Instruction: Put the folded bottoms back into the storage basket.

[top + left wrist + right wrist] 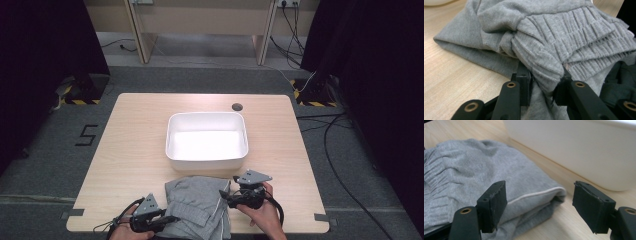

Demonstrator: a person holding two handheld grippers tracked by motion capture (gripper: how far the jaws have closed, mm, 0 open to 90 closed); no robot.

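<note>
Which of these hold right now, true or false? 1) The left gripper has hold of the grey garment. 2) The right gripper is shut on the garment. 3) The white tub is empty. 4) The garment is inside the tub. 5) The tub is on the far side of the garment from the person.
1) True: the left gripper has a fold of the grey garment pinched between its jaws, at the ribbed band.
2) False: the right gripper is open, its jaws apart at the garment's edge.
3) True: nothing lies in the white tub.
4) False: the garment lies on the table, in front of the tub.
5) True: the tub sits beyond the garment.
</note>
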